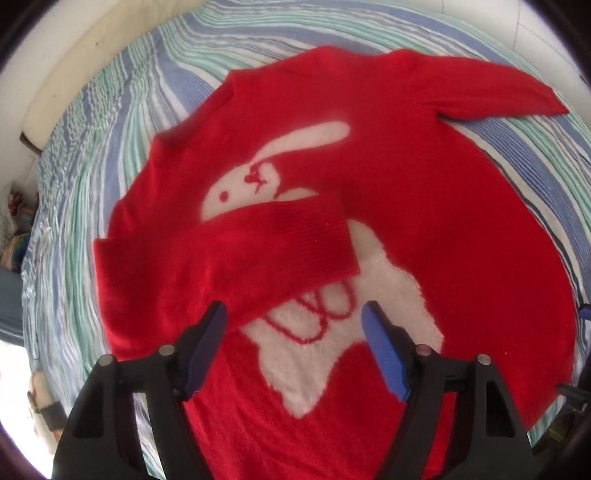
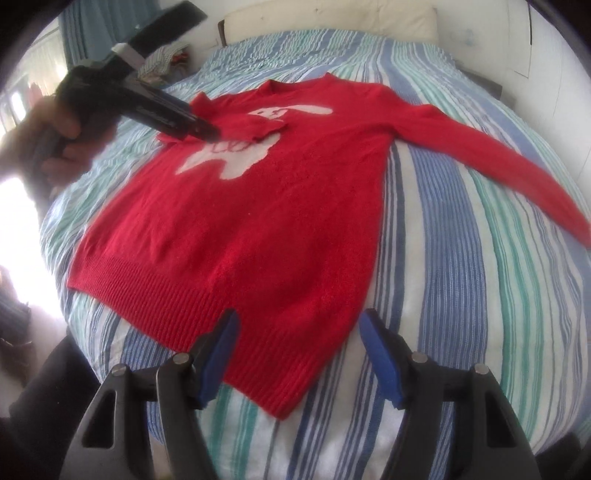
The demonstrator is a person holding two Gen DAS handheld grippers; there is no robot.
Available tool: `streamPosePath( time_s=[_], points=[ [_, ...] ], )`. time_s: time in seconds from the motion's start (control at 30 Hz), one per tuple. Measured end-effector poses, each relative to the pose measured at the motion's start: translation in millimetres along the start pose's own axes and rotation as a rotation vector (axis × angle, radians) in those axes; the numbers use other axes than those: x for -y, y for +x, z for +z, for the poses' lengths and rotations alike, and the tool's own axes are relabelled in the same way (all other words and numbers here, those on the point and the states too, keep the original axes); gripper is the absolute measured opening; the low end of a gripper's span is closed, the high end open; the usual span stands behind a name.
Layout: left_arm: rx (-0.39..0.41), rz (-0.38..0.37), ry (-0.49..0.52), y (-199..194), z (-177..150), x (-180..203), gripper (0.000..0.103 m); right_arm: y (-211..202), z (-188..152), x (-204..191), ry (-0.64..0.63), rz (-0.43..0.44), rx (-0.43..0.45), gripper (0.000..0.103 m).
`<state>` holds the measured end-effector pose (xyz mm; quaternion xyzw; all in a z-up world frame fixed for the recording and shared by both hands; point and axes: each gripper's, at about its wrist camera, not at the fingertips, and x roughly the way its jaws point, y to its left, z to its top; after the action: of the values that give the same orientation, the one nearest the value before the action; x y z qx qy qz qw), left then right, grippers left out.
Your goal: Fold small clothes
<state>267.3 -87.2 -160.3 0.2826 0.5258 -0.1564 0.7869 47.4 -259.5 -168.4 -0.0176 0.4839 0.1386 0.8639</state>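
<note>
Striped bedspread (image 2: 461,258), unlettered red sweater (image 2: 258,221)

Under everything you have a bed spread with a striped bedsheet (image 2: 461,295), its bands running blue, white and pale green from the near edge to the far one. At the far end of the bed you see a cream headboard cushion (image 2: 332,18) set against the white wall (image 2: 517,37). Far left of the bed, you can make out a small heap of mixed fabrics (image 2: 166,59), too blurred to sort out. Behind that hangs a blue curtain (image 2: 77,40). To your left, bright light washes out the floor (image 2: 14,192) beside the bed.
</note>
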Motion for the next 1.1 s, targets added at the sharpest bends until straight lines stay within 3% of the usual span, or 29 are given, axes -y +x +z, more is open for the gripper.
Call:
streamPosePath(
  time_s=[0.1, 0.17, 0.2, 0.23, 0.3, 0.43, 0.53, 0.67, 0.77, 0.87, 0.97, 1.1],
  points=[
    [0.007, 0.033, 0.06, 19.7, 8.5, 9.0, 0.073, -3.6, -1.6, 4.4, 0.009, -0.008, 0.008, 0.067],
    [0.0, -0.013, 0.006, 30.8, 12.6, 5.6, 0.047, -3.1, -2.3, 7.3, 0.016, -0.007, 0.005, 0.067],
    [0.0, -0.04, -0.064, 31.5, 12.4, -3.2, 0.018, -2.4, -2.6, 8.6, 0.019, -0.008, 0.002, 0.067],
    [0.003, -0.031, -0.142, 29.4, 12.0, -14.7, 0.009, -1.8, -2.6, 9.7, 0.02, -0.007, 0.0, 0.067],
    [0.049, -0.109, -0.298, 13.9, 6.8, -44.6, 0.008, -2.3, -2.9, 11.4, 0.019, -0.01, 0.002, 0.067],
    [0.165, -0.09, -0.582, -36.4, -34.3, -143.0, 0.008, -4.6, -4.6, 12.8, 0.022, -0.011, 0.014, 0.067],
    [0.196, -0.014, -0.866, -57.0, -96.0, -242.2, 0.008, -3.4, -6.9, 12.9, 0.024, -0.007, 0.01, 0.067],
    [0.088, 0.138, -1.143, -42.5, -191.5, -333.1, 0.008, 2.2, -8.9, 13.6, 0.032, -0.003, -0.003, 0.067],
    [0.012, 0.192, -1.222, -21.5, -239.8, -348.8, 0.008, 7.5, -8.7, 11.2, 0.023, -0.009, -0.016, 0.067],
    [-0.026, 0.188, -1.289, -0.3, -263.6, -348.0, 0.008, 10.8, -9.9, 5.1, -0.004, -0.023, -0.021, 0.067],
    [-0.014, 0.183, -1.337, 3.8, -276.0, -356.5, 0.007, 14.8, -11.4, 2.0, -0.016, -0.036, -0.028, 0.067],
    [0.064, 0.174, -1.388, -15.6, -283.8, -374.8, 0.007, 16.5, -12.3, 4.3, -0.004, -0.03, -0.033, 0.068]
  ],
)
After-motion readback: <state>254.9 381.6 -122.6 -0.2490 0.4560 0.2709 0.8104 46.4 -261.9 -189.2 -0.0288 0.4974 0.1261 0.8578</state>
